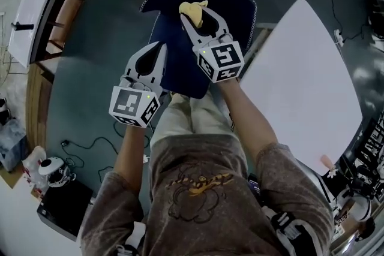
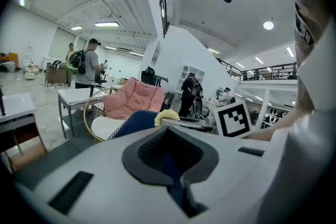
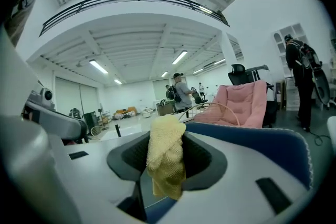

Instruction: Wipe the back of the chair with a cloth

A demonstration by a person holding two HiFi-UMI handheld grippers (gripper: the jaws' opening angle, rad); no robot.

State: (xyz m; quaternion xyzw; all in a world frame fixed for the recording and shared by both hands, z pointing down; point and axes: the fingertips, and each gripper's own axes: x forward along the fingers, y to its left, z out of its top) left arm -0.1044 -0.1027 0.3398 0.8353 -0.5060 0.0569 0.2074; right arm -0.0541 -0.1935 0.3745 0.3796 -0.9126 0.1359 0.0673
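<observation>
Right gripper jaws are clamped on the yellow cloth, which bunches out past their tips. In the head view the cloth lies over the blue chair, and most of the padding spreads to the right of and beyond these jaws. Left gripper sits behind and to the left, its tips over the chair's left edge. So the right hand is plainly the nearer one for wiping. A white table stands off to the right of the right jaws, apart from the chair.

From the left gripper view, those jaws are drawn together with blue showing in the slit between them. By the look they pinch the chair's edge, though I can't be certain. Ahead of them and a little right sits the cloth, and farther ahead a pink seat.

From the right gripper view, the cloth stands upright between the pads, its long axis running along the jaws. The chair's stitched rim stretches across to the right. I judge a sideways sweep that way would meet nothing; the pink seat lies well beyond.
</observation>
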